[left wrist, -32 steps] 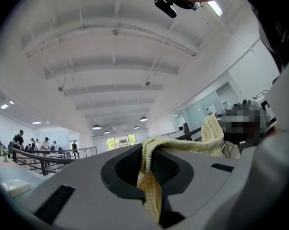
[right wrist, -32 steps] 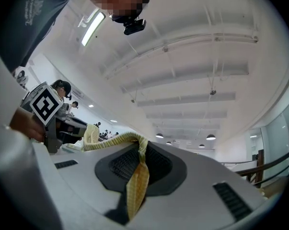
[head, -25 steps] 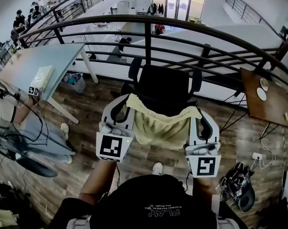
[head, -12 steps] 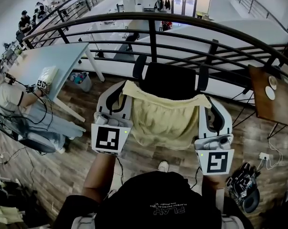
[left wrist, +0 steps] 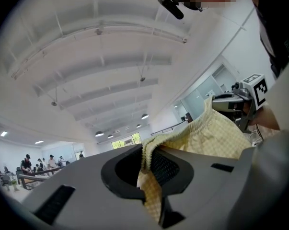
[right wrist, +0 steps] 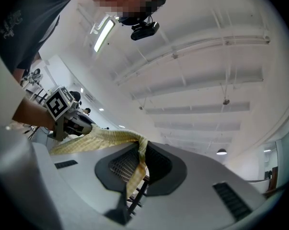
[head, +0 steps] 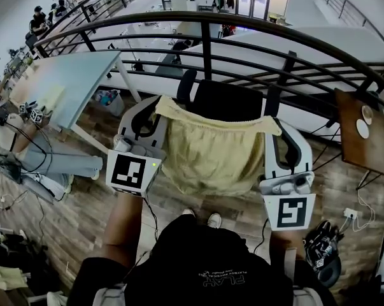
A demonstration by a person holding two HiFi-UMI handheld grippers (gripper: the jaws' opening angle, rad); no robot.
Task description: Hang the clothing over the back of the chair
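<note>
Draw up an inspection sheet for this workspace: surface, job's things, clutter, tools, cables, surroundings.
Surface: wood floor; no worktop in use.
Job's things: yellow garment stretched by its top edge between both tools, hanging in front of the black chair; not yet draped over the chair's back.
Clutter: dark gear heaped on the floor at the right.
Tools: left tool shut on one corner of the garment; right tool shut on the other.
Cables: white cable with a plug on the floor at the right.
Surroundings: black railing behind the chair, pale table on the left, wooden table on the right, seated person at the left edge.
</note>
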